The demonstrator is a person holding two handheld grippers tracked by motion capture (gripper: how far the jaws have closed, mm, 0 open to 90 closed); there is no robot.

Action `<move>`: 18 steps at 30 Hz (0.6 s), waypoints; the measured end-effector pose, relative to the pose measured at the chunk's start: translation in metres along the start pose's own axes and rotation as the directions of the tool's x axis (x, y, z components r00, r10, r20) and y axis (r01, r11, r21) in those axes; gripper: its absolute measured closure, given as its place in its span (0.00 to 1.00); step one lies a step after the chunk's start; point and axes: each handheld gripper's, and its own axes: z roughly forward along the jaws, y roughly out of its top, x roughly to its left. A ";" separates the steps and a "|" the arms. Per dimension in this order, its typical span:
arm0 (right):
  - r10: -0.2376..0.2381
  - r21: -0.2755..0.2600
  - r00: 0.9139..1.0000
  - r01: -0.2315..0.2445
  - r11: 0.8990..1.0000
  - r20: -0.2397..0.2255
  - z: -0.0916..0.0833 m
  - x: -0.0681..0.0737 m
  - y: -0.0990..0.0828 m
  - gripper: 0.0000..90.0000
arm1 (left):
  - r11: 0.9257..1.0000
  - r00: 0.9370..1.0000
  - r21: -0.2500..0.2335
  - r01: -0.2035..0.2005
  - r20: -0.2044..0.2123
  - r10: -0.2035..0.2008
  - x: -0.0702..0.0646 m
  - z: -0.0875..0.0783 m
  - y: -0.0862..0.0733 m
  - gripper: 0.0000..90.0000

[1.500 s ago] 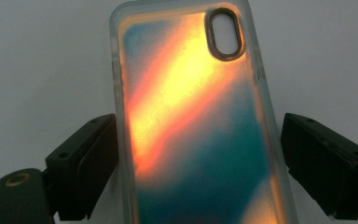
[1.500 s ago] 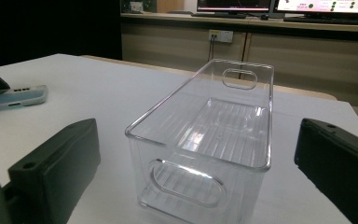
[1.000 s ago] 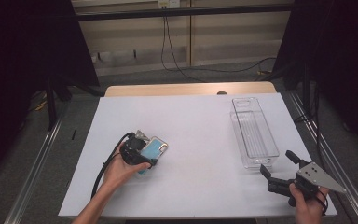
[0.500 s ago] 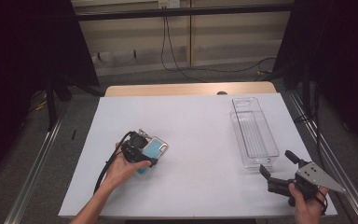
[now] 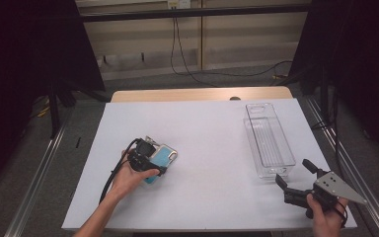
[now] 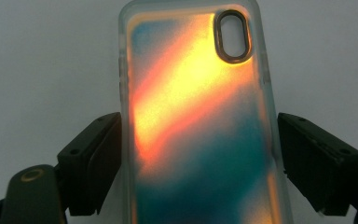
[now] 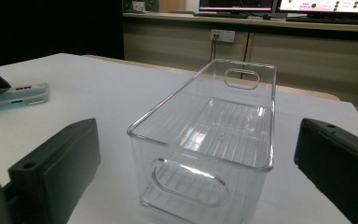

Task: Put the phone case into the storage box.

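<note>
Dark curtains and a beige panelled wall with trailing cables stand behind a broad white worktop that takes up most of the room's middle. Largest on it is a long clear plastic bin, empty, lying along the right edge with its near end toward the front right corner. Next in size is a phone case, teal on the high view and glowing orange and teal close up, lying flat toward the front left corner of the worktop. Over it sits the left gripper, its jaws spread on either side of the case's long edges; whether they touch the case yet I cannot tell, and they do not look clamped. A person's left hand holds that gripper. At the front right corner the right gripper hovers with jaws spread wide and empty, facing the near end of the bin.

By my reading the work is at its start: the case is framed for a grasp but not lifted, and carrying it to the bin is likely left. Compared with a second ago, almost nothing has shifted; both grippers sit where they were.
</note>
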 end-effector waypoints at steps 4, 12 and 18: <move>0.000 0.000 1.000 0.000 1.000 0.002 0.000 0.000 0.000 0.00 | 1.000 1.000 -0.008 -0.007 -0.002 0.007 -0.001 -0.002 -0.002 0.19; 0.000 0.000 1.000 0.000 1.000 0.003 0.000 0.000 0.000 0.00 | 0.999 1.000 -0.053 -0.011 -0.008 0.010 0.000 -0.009 -0.002 0.19; -0.001 -0.001 1.000 0.001 1.000 0.002 -0.001 0.000 0.000 0.00 | 0.994 1.000 -0.105 -0.026 -0.016 0.024 -0.003 -0.017 -0.003 0.19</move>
